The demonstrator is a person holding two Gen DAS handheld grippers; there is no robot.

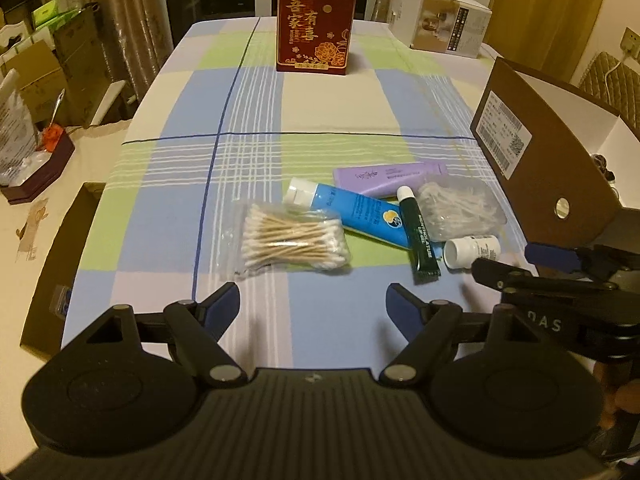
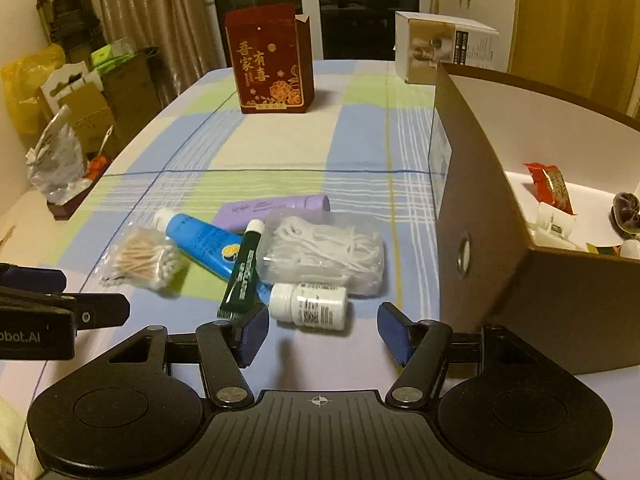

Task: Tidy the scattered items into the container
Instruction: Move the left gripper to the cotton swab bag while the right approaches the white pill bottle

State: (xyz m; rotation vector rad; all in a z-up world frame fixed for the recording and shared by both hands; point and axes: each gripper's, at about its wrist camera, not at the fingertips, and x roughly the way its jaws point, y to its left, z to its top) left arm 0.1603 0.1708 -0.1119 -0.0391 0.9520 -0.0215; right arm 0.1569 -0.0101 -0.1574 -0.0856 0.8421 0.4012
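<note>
Presently the right gripper [image 2: 320, 330] has its jaws spread and empty, and the white pill bottle [image 2: 307, 307] lies on its side just ahead of them, nearer the left jaw. The green tube [image 2: 243, 269] has its crimped end touching that left jaw, so a closing stroke may catch it or roll the bottle away. Beyond the bottle sit the bag of white picks [image 2: 325, 253], the blue tube [image 2: 204, 240] and the purple tube [image 2: 272, 208], all overlapping; one drag would disturb several. The brown container [image 2: 480, 216] stands close off the right jaw, its tall wall a collision risk on lifting across.

The left gripper [image 1: 313, 306] likewise has its jaws spread and empty, with the cotton swab bag [image 1: 294, 240] just ahead. Open bench [image 1: 332, 100] lies beyond the pile; the bench edge falls away well left of the jaws.
</note>
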